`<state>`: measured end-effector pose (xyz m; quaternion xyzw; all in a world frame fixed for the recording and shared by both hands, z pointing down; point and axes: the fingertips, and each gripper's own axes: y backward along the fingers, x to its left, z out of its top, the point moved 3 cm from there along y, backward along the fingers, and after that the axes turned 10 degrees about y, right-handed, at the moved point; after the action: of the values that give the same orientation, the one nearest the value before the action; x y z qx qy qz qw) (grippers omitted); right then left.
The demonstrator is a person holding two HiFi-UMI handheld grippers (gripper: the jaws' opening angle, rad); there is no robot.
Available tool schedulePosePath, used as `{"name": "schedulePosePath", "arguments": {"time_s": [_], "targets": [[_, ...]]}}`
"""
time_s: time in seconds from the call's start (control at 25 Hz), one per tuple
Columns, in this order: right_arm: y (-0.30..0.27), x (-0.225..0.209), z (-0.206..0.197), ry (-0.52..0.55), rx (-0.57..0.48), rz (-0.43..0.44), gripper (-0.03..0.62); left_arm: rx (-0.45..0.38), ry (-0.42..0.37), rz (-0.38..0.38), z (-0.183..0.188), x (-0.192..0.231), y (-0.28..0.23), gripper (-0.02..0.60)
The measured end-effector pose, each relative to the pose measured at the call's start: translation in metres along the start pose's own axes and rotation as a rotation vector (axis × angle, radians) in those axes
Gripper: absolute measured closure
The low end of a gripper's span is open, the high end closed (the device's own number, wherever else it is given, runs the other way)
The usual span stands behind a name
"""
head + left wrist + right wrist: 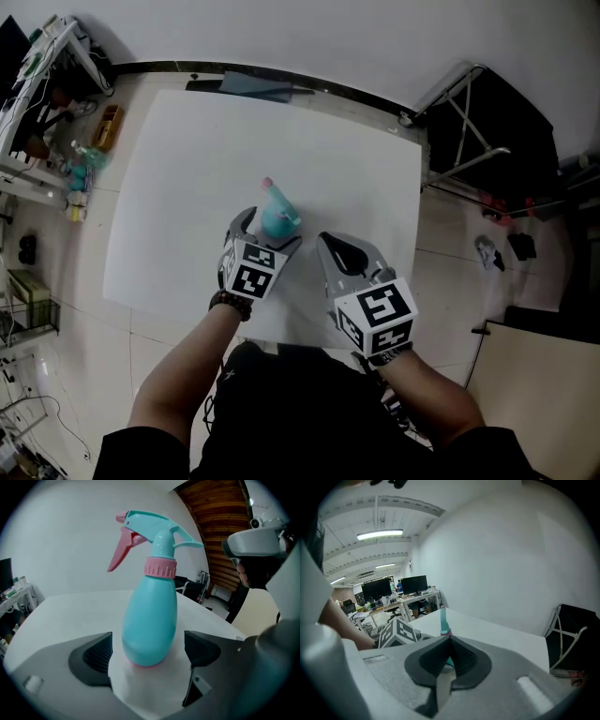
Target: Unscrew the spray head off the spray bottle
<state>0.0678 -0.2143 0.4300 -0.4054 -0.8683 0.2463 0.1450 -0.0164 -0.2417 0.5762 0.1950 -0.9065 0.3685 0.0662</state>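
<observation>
Two grippers sit close to the spray bottle (150, 620), which stands upright on the white table (187, 169). The bottle's body is teal, with a pink collar (160, 567) at the neck. The teal spray head (154, 534) is on top of the collar (its pink trigger (121, 550) hangs down to the left in the left gripper view).

The left gripper (269, 230) brackets the bottle's lower body. Its jaws are spread wide, one dark pad on each side of the bottle, and a gap shows between each pad and the teal wall. Nothing presses on the bottle.

The right gripper (323, 239) is just to the right of the bottle in the head view and does not touch it. Its jaws are pressed together with nothing between them. In the right gripper view the top of the bottle shows just beyond the closed tips, and the left gripper's marker cube (397, 634) appears to the left of the bottle.
</observation>
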Motion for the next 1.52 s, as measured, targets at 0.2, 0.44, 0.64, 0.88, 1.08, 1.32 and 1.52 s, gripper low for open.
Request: {"name": "schedulePosePath", "arguments": {"time_s": [0.2,0.44,0.64,0.88,1.08,1.32,1.52], "targets": [[-0.001,-0.006,-0.003,0.008,0.008,0.009,0.605,0.006,-0.007,0.012,-0.002,-0.001,-0.012,0.072],[-0.003,-0.012,-0.006,0.009,0.017,0.023,0.605,0.021,-0.009,0.03,-0.005,0.001,-0.023,0.078],[-0.002,-0.016,-0.011,0.006,0.014,0.029,0.605,0.032,-0.004,0.052,-0.008,0.003,-0.027,0.107],[-0.002,-0.02,-0.012,0.007,0.011,0.035,0.605,0.037,-0.007,0.068,-0.007,0.006,-0.028,0.132],[-0.003,-0.022,-0.011,0.006,0.003,0.043,0.605,0.047,-0.033,0.092,-0.007,0.006,-0.025,0.135],[-0.004,-0.023,-0.009,0.004,-0.011,0.053,0.605,0.067,-0.087,0.111,-0.004,0.004,-0.016,0.144],[-0.006,-0.026,-0.006,-0.002,-0.028,0.064,0.605,0.116,-0.153,0.128,-0.005,0.004,-0.007,0.149]]}}
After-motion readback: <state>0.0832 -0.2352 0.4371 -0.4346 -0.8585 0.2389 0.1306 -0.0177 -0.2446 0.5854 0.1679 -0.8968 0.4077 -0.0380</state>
